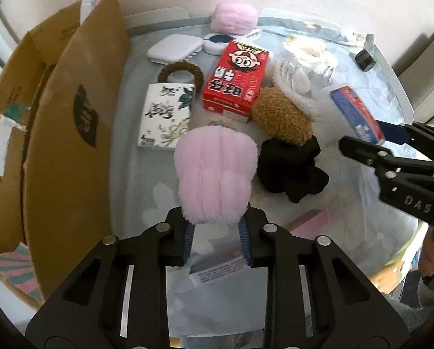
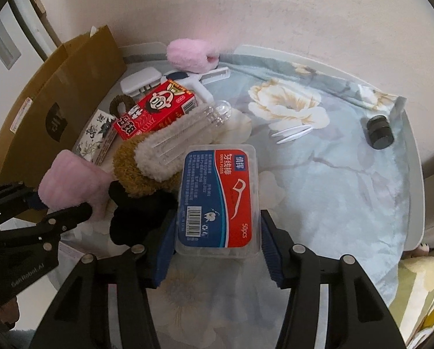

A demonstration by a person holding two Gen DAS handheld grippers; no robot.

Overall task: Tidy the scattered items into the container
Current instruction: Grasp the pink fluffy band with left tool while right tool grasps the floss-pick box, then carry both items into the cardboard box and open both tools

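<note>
My left gripper (image 1: 217, 238) is shut on a fluffy pink roll (image 1: 215, 171), held above the floral cloth; it also shows in the right wrist view (image 2: 71, 180). My right gripper (image 2: 217, 250) is shut on a clear dental floss box (image 2: 218, 197) with a red and blue label; it also shows in the left wrist view (image 1: 356, 113). The open cardboard box (image 1: 68, 133) stands at the left. A red milk carton (image 1: 235, 78), a brown scrunchie (image 1: 280, 119), a black scrunchie (image 1: 292, 168) and a printed white box (image 1: 166, 116) lie between.
At the back lie a second pink roll (image 1: 234, 19), a white case (image 1: 174, 48), a brown hair ring (image 1: 182, 72) and a fluffy white clip (image 2: 176, 148). A black cap (image 2: 379, 131) and white tweezers (image 2: 292, 132) lie right. A pink block (image 1: 310, 222) lies near me.
</note>
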